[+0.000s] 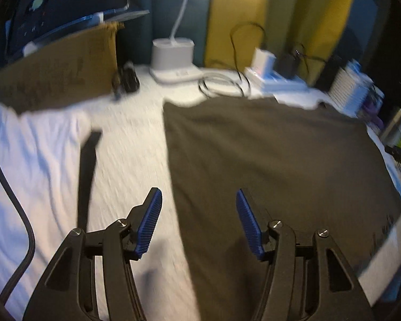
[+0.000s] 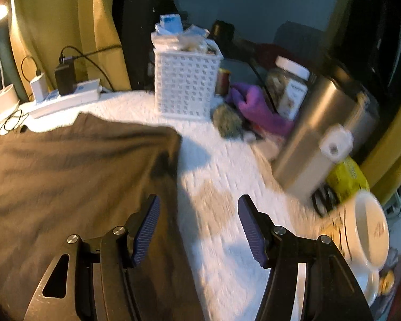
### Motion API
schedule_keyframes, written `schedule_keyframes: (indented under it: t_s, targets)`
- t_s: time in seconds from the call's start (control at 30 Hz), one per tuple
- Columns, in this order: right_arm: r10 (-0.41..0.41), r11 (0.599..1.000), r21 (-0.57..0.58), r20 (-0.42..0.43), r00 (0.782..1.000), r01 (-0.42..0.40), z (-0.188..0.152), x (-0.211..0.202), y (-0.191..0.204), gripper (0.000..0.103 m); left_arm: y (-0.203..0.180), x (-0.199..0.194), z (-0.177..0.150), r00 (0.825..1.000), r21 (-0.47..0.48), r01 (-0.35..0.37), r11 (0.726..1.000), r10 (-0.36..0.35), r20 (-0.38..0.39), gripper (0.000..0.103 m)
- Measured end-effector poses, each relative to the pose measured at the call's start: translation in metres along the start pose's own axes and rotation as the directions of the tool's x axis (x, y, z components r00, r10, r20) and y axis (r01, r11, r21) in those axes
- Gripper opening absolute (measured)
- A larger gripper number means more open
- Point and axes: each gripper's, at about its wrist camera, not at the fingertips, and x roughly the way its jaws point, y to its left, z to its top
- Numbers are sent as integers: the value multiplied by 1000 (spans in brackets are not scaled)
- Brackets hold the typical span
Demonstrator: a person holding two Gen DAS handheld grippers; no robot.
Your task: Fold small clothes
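1. Behind, at twelve o'clock from the right tool, a white lattice basket holds packets; a white mug lies tipped at three o'clock.
2. Both tools gape wide, holding nothing.
3. Flat on the white tabletop, the dark shirt lies under the left tool, its edge running between the fingers.

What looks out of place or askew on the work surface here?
The steel flask leans over at the cloth's right edge among clutter, beside a mug tipped on its side. The dark garment lies flat, with neither open gripper holding it.
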Motion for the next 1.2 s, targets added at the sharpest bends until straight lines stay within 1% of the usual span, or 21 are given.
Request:
schedule_keyframes:
  t_s: [0.13,0.23,0.3,0.37,0.47,0.53,0.6,0.67,0.7,0.73,0.77,0.8,0.87,0.93,0.97,1.1,1.2]
  targets:
    - [17,999,49,-28,999,-15,-33,-11,-16,63,-5,-4,-32,998,8,17,1000,-16,-53,58]
    - [27,997,74,-30,999,-25,-50,-18,-23,63,-4,-5,-48,996,-17,22,1000,-24,-82,58]
    - [46,995,92,-33,998,-42,-58,-20,-26,63,-7,-10,-56,998,-10,23,1000,-23,-62,58]
    - [91,989,118,-39,995,-86,-65,-20,-27,63,-10,-13,-60,998,2,33,999,-32,-60,58]
    - [153,982,111,-18,988,-150,-67,-22,-19,62,-14,-15,-64,998,15,43,999,-42,-50,57]
    - [163,981,103,-4,987,-162,-61,-20,-14,62,-17,-14,-63,998,30,45,999,-44,-49,47]
    - [173,980,100,8,985,-173,-51,-16,-10,62,-18,-15,-64,998,28,46,999,-45,-48,44]
    - [185,979,87,15,983,-186,-39,-10,-5,59,-20,-15,-65,998,31,52,998,-50,-49,31]
    - [189,979,75,8,982,-189,-36,-7,-1,49,-22,-15,-66,997,34,57,998,-56,-52,21]
    - [187,981,61,-6,982,-186,-33,-2,3,42,-24,-15,-67,997,40,65,997,-63,-54,12]
    - [183,982,43,-25,983,-182,-32,4,7,38,-26,-15,-68,996,49,67,997,-64,-55,8]
    - [176,984,26,-41,984,-175,-32,8,10,26,-29,-17,-69,997,62,60,996,-56,-51,7]
    - [136,991,-6,-38,990,-137,-34,6,16,25,-28,-22,-69,999,65,37,997,-35,-40,5]
    - [96,995,-6,-49,994,-97,-37,4,13,25,-23,-25,-70,999,55,27,998,-25,-42,4]
    - [60,998,6,-48,997,-59,-41,2,9,25,-21,-25,-71,999,52,21,998,-19,-42,4]
    - [72,996,61,-38,997,-70,-55,-8,-6,26,-19,-26,-73,998,50,29,998,-26,-51,4]
    - [73,994,87,-48,996,-69,-64,-17,-16,27,-17,-29,-69,998,41,36,998,-34,-46,5]
